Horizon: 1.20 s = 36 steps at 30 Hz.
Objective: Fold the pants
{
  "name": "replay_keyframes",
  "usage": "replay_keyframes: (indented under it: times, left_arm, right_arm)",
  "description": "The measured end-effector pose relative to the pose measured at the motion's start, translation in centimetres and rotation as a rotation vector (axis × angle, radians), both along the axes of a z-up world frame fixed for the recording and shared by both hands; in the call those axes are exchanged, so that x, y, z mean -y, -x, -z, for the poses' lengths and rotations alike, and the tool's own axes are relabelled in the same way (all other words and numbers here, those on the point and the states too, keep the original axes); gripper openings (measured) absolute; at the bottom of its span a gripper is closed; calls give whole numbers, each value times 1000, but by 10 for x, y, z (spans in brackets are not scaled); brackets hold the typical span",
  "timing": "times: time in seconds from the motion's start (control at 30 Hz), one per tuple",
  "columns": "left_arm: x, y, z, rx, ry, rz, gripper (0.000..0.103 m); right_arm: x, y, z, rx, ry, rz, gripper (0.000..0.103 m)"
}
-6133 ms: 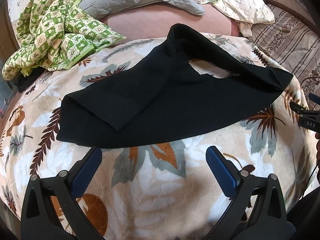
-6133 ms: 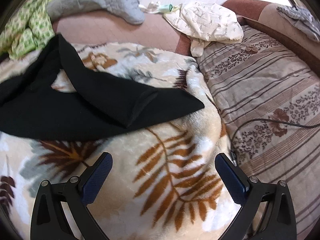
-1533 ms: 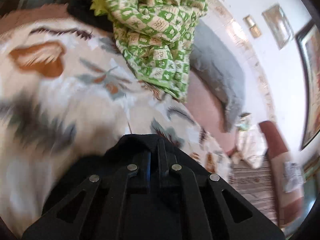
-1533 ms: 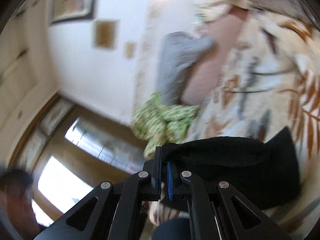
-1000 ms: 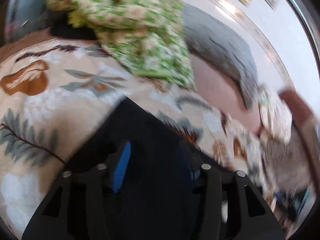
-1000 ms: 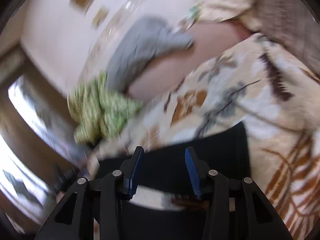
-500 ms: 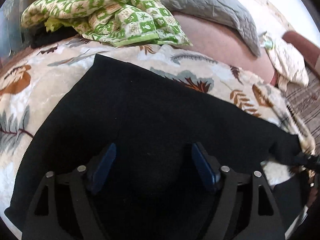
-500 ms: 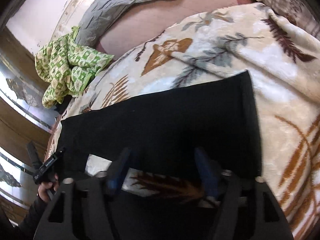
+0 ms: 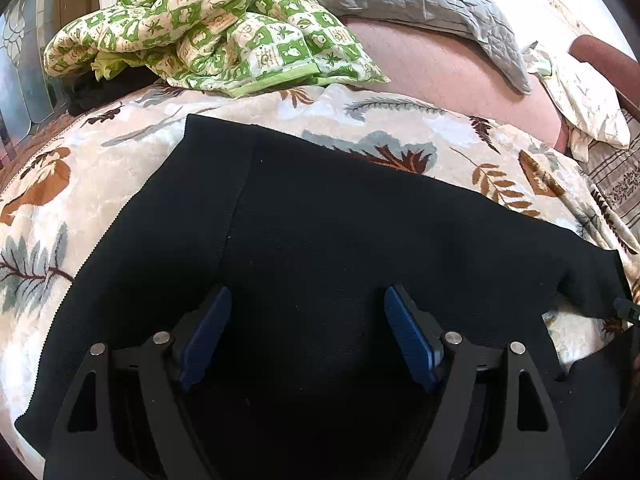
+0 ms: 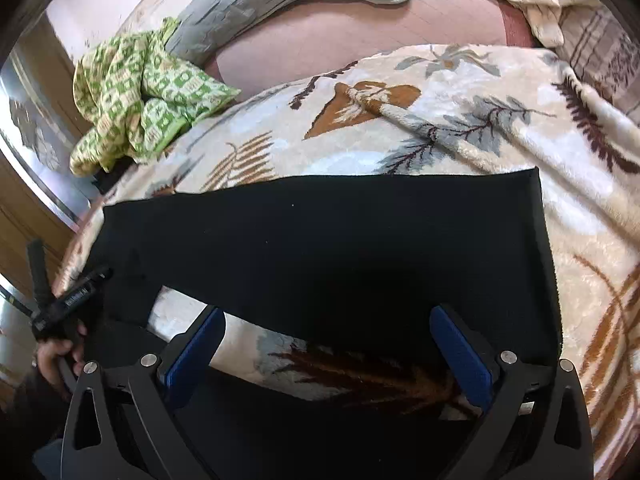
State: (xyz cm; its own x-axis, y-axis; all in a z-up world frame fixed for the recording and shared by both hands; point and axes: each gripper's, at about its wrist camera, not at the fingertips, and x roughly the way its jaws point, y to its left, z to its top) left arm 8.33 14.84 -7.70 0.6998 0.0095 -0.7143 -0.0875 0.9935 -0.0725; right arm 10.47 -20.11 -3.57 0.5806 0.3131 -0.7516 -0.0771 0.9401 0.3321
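On the bed (image 9: 420,68) | pants (image 9: 320,220) lying flat, long axis running left-right | left gripper (image 9: 306,340) hovering over waist end | right gripper (image 10: 326,352) hovering over leg end | both fingers spreading wide, holding nothing

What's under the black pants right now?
The black pants lie spread on the leaf-print blanket, which shows all around them and through a gap in the right wrist view. Whatever the fabric covers is hidden.

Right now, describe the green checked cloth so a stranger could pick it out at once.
Start at the leaf-print blanket covering the bed, where the black pants lie spread. Beyond the pants, at the blanket's far edge, sits a crumpled heap: the green checked cloth. The grey quilted pillow beside it is plain; only this cloth has green-and-cream squares.
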Motion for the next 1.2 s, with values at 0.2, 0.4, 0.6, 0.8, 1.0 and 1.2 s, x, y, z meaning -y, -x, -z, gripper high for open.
replay_keyframes:
  times: [0.2, 0.4, 0.6, 0.8, 1.0, 1.2]
  left_arm:
    - [-1, 0, 0, 1, 5, 0, 80]
    - [-3, 0, -2, -8, 32, 14, 85]
    - [-11, -10, -7, -93, 146, 137, 103]
    - [-42, -4, -22, -101, 351, 131, 103]
    - [-52, 16, -63, 133, 192, 104, 103]
    - [-38, 2, -59, 162, 171, 187, 103]
  right_arm:
    - [-12, 0, 2, -6, 101, -19, 103]
    - [-29, -1, 6, -21, 233, -62, 103]
    - [-31, 4, 8, -12, 255, -69, 103]
    - [-33, 6, 8, -23, 270, -90, 103]
    - [-16, 9, -22, 104, 191, 16, 101]
    - [-3, 2, -29, 165, 228, 122, 102]
